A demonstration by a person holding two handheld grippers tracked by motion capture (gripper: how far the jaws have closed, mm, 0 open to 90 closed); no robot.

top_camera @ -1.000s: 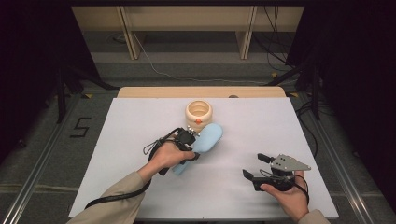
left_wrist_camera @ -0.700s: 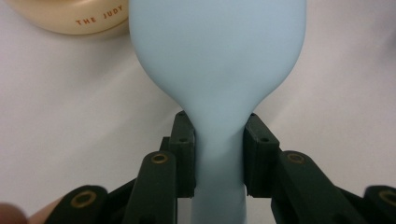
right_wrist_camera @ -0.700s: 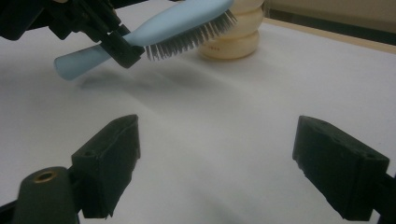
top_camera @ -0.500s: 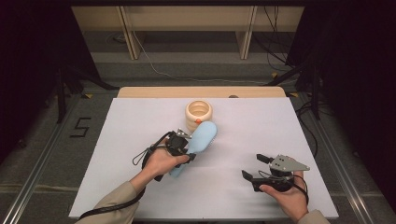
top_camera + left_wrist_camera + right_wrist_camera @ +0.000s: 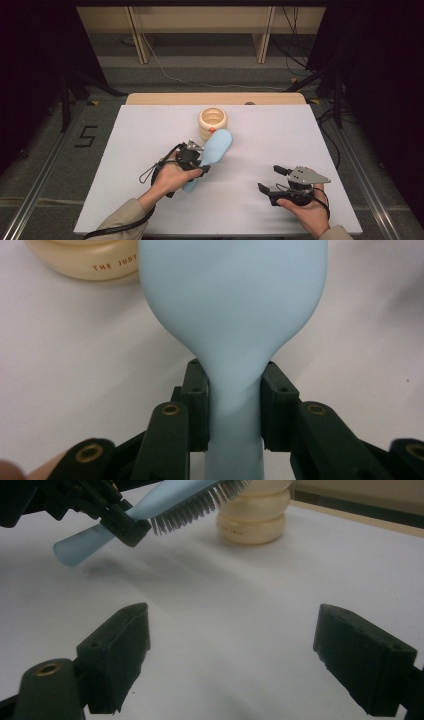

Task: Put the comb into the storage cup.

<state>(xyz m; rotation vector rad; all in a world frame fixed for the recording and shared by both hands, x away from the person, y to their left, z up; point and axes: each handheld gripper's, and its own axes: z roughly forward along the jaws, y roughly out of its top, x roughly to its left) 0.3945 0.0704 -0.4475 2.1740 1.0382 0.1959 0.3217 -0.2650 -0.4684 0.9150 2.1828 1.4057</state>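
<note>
Pale-blue hairbrush (image 5: 214,151) sits at the frame's centre, lifted off the white surface (image 5: 270,135), its neck clamped by the left gripper (image 5: 192,159), bristles facing down beside the cream ringed jar (image 5: 213,121). Pickup looks done; placing remains. Lower right, the right gripper (image 5: 272,179) rests wide open, empty.

The left gripper (image 5: 200,159) is clamped on a brush (image 5: 212,152), held above the table. The right gripper (image 5: 274,179) rests low, jaws wide apart.
</note>
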